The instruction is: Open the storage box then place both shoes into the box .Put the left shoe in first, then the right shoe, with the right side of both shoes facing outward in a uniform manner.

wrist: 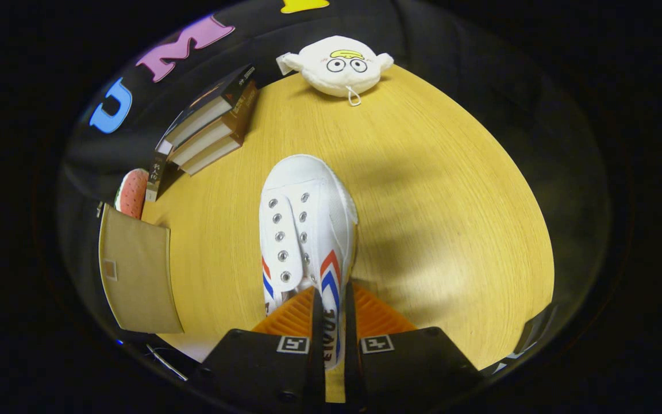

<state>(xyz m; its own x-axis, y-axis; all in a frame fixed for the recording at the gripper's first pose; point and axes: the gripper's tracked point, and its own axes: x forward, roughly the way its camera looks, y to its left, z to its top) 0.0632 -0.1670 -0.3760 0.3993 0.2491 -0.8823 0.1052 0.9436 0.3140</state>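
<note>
A white canvas shoe (308, 218) with red and blue chevron stripes and metal eyelets points away from me over the wooden table (434, 201), toe toward the far side. My gripper (331, 302) is shut on the shoe's side wall near the heel, one finger inside the opening and one outside. The shoe seems lifted or tilted, but I cannot tell whether it touches the table. To the left stands the tan storage box (135, 270), its lid or flap seen side-on.
A stack of books (210, 129) lies at the far left by the booth wall. A white plush toy with a drawn face (339, 66) sits at the table's far edge. A red-dotted round thing (133, 192) shows behind the box.
</note>
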